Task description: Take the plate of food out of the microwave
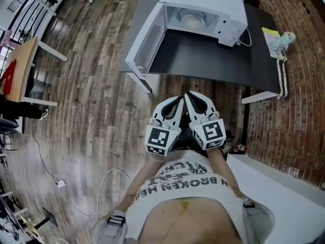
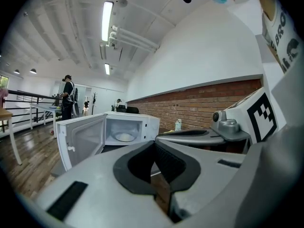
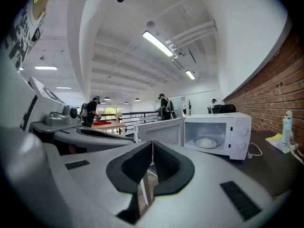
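A white microwave (image 1: 203, 9) stands on a dark table (image 1: 213, 60) with its door (image 1: 144, 39) swung open to the left. Inside lies a white plate of food (image 1: 193, 20), also visible in the left gripper view as the plate (image 2: 125, 137) and in the right gripper view as the plate (image 3: 206, 142). Both grippers are held close to my body, well short of the table. My left gripper (image 1: 180, 99) is shut with nothing between its jaws. My right gripper (image 1: 188, 94) is shut and empty too, right beside it.
The open door overhangs the table's left edge. A spray bottle (image 1: 284, 39) and yellow cloth (image 1: 271, 34) sit at the table's right end by the brick wall (image 1: 299, 111). A wooden table (image 1: 20, 67) stands far left. People (image 3: 164, 106) stand in the background.
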